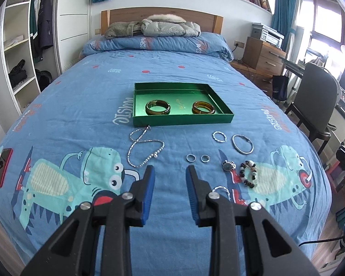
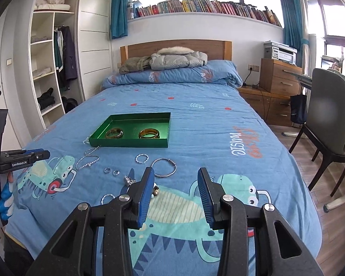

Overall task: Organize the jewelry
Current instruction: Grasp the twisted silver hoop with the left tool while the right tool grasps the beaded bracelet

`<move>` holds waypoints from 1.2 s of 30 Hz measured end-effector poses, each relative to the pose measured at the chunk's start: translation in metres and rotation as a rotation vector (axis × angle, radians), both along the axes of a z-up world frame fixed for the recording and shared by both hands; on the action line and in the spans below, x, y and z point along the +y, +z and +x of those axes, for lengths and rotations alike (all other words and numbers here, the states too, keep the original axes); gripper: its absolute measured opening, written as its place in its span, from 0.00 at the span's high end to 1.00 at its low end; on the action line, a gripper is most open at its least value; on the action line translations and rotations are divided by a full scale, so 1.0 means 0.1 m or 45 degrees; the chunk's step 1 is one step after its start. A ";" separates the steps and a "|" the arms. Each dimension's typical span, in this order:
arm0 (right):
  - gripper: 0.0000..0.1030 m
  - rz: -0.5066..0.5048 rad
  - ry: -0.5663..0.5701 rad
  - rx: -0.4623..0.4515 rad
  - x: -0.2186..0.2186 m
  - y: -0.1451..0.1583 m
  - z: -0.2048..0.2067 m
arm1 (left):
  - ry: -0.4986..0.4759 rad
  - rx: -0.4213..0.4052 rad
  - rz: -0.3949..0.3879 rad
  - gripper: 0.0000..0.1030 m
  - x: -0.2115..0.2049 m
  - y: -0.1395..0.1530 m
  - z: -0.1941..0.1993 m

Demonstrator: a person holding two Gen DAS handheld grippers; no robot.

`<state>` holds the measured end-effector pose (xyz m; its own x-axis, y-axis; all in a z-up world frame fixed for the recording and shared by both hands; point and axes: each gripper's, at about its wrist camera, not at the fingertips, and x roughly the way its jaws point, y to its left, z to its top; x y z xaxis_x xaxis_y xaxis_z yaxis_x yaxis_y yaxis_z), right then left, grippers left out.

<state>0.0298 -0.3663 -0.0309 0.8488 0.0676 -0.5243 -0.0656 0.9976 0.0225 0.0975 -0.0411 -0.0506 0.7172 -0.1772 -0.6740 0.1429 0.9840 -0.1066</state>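
A green tray (image 1: 182, 118) sits on the bed (image 1: 80, 105), whose blue cover carries cartoon dinosaurs, and two amber bangles lie inside it, one to the left (image 1: 158, 107) and one to the right (image 1: 203, 107), apart from each other. The rest of the jewelry lies loose on the cover on the near side of the tray: a silver bead necklace (image 1: 145, 147) curls just below the tray's left front corner, two small rings (image 1: 197, 158) sit side by side at centre, a twisted silver ring (image 1: 219, 136) and a large plain silver bangle (image 1: 242, 144) lie to the right, and nearer still are a watch (image 1: 227, 166) and a dark-and-white bead bracelet (image 1: 248, 172). A red phone (image 1: 2, 167) rests at the bed's left edge. The left tool (image 1: 170, 172) hovers over the cover with its blue pads apart, gripping nothing. The right tool (image 2: 176, 178) likewise stands spread wide and empty, above the dinosaur print, near the large bangle.
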 end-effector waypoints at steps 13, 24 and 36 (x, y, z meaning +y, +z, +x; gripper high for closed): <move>0.61 0.059 0.049 0.039 -0.03 -0.25 -0.08 | -0.109 0.098 -0.014 0.74 -0.34 -0.42 -0.11; 0.61 0.130 0.044 0.195 -0.04 -0.78 0.21 | -0.326 0.252 0.042 0.74 -0.90 -0.95 0.20; 0.61 0.170 0.097 0.312 0.11 -1.18 0.70 | -0.318 0.355 0.115 0.75 -1.04 -1.35 0.68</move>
<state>0.0998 -0.3553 -0.1492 0.6875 0.2083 -0.6956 -0.1166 0.9772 0.1774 0.1655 -0.1447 -0.1854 0.4461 -0.2544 -0.8581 0.3574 0.9296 -0.0898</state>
